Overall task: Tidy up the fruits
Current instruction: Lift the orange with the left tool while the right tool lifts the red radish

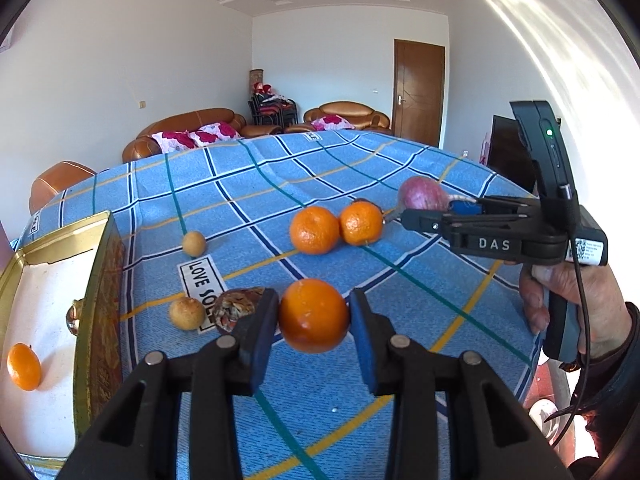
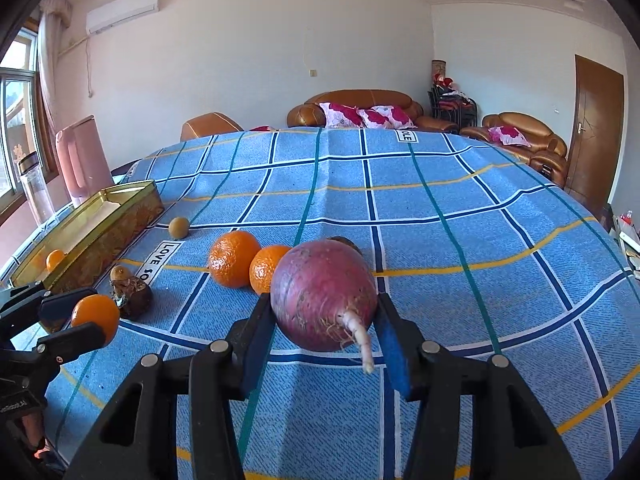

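My left gripper (image 1: 314, 320) is shut on a tangerine (image 1: 313, 315) and holds it above the blue checked tablecloth (image 1: 400, 280); it also shows in the right wrist view (image 2: 95, 317). My right gripper (image 2: 324, 320) is shut on a purple-red radish (image 2: 324, 294) with a white root, above the cloth; the radish shows in the left wrist view (image 1: 423, 194). Two tangerines (image 1: 315, 230) (image 1: 361, 223) lie side by side mid-table. A gold tin box (image 1: 98, 320) at the left holds one tangerine (image 1: 24, 366).
Two small tan round fruits (image 1: 194, 243) (image 1: 187, 313) and a brown scaly fruit (image 1: 236, 307) lie near the box. A pink kettle (image 2: 82, 160) and a clear bottle (image 2: 36, 192) stand past the table's left edge. Sofas stand behind the table.
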`<state>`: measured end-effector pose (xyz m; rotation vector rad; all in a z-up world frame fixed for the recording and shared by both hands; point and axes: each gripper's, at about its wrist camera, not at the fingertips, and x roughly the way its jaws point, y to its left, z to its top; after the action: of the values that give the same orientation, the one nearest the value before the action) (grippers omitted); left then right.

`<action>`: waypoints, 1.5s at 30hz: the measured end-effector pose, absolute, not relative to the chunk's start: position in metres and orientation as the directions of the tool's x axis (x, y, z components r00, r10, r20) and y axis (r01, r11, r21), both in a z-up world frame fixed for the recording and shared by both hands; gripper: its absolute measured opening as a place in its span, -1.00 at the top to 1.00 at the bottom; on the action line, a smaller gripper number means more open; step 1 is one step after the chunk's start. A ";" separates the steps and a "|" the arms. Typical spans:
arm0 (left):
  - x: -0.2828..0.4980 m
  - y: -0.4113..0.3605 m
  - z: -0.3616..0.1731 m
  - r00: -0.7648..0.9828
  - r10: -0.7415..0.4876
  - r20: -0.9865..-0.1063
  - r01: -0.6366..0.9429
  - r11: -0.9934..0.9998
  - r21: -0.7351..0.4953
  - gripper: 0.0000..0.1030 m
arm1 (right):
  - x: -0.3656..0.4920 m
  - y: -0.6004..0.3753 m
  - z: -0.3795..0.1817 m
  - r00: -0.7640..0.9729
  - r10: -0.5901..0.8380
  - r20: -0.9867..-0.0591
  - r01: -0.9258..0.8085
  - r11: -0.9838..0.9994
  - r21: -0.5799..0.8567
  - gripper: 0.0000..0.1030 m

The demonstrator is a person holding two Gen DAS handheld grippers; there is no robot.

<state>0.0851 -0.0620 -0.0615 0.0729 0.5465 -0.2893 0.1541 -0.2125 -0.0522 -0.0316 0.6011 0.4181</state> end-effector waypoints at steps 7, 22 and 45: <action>0.080 -0.058 -0.057 0.853 -0.228 -0.469 0.260 0.966 0.002 0.26 | 0.143 -0.213 -0.048 0.770 0.406 -0.493 -0.424 0.902 0.081 -0.01; 0.073 -0.052 -0.055 0.892 -0.209 -0.400 0.232 0.973 0.008 0.26 | 0.124 -0.217 -0.043 0.804 0.438 -0.403 -0.454 0.889 0.060 -0.01; 0.065 -0.030 -0.048 0.934 -0.169 -0.314 0.156 0.985 -0.068 0.26 | 0.107 -0.218 -0.040 0.843 0.426 -0.327 -0.448 0.894 0.011 -0.01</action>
<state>0.0654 -0.0299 -0.0477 -0.0418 0.3244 -0.1664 0.1073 -0.2176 -0.0402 -0.0668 0.3300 0.4620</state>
